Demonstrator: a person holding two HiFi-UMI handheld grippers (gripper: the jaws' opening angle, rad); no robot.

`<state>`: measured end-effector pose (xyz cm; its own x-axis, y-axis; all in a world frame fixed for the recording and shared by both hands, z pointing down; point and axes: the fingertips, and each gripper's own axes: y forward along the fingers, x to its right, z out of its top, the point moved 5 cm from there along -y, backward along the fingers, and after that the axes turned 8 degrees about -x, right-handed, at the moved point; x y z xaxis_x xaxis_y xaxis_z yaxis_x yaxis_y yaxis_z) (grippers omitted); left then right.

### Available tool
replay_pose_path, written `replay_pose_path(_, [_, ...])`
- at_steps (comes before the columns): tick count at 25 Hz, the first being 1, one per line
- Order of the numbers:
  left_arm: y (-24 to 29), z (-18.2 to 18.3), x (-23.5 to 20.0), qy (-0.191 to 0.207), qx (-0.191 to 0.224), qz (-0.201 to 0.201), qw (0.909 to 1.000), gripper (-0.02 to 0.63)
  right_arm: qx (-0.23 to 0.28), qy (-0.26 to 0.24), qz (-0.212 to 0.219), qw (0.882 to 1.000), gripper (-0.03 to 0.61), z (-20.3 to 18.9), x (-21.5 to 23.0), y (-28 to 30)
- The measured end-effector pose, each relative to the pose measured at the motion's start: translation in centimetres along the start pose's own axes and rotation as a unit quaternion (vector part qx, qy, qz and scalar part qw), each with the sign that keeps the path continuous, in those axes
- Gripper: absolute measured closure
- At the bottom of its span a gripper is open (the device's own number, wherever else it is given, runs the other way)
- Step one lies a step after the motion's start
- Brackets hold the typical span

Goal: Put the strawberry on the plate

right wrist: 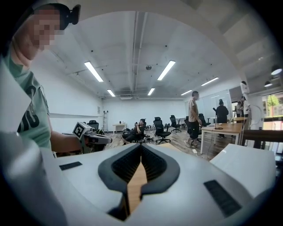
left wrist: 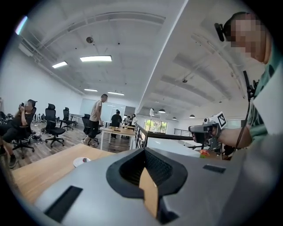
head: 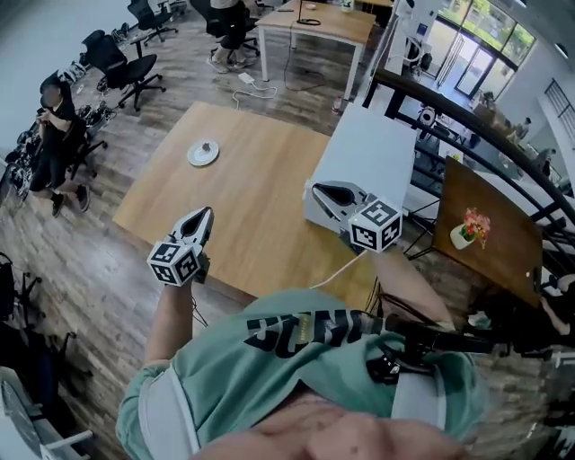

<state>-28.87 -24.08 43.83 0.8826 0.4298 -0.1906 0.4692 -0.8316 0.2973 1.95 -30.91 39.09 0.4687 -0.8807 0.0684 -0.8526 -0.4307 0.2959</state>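
A white plate (head: 203, 153) sits on the far left part of the wooden table (head: 260, 180), with a small dark-red thing on it, too small to name for sure. The plate (left wrist: 82, 161) also shows low in the left gripper view. My left gripper (head: 206, 216) hovers over the table's near edge, well short of the plate, jaws shut and empty. My right gripper (head: 316, 189) is held at the table's right side by the white cabinet, its jaws together with nothing between them. Each gripper view looks level across the room: left gripper (left wrist: 143, 150), right gripper (right wrist: 140, 145).
A white cabinet (head: 373, 153) stands against the table's right edge. A person sits on an office chair (head: 54, 126) at far left; more chairs (head: 126, 67) and a desk (head: 314, 22) lie beyond. A dark railing (head: 467, 117) and a brown side table with flowers (head: 472, 229) stand to the right.
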Motion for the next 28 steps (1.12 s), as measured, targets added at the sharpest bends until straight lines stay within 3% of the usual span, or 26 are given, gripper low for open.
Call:
replay_pose_path(7, [-3.9,-4.0,13.2,-0.008,0.001,-0.014,0.9999,0.612,-0.016,0.021,0.006,1.0,0.571,-5.4,-3.6,-11.8])
replay_pose_path(11, [-5.2,-5.9,18.6,-0.022,-0.017,-0.019,0.9994,0.612,-0.02,0.041,0.005,0.999,0.571,-7.7,-4.7,-17.2])
replay_pose_path(15, [-5.7,-5.9,22.7,-0.009,-0.018,-0.035,0.9992,0.612,-0.023,0.058,-0.007,0.998,0.571,-9.5,-5.3,-21.3])
replay_pose_path(21, [-7.3,-6.3,25.0,0.003,-0.012,-0.06,0.9981,0.612,-0.025,0.077,-0.022,0.996,0.571,-11.6,-8.2,-24.0])
replay_pose_path(28, [-11.3,-8.3,22.9,-0.008,0.003,-0.096,0.9954,0.612,-0.039,0.085,-0.038,0.995,0.571,-11.8,-13.2,-21.7])
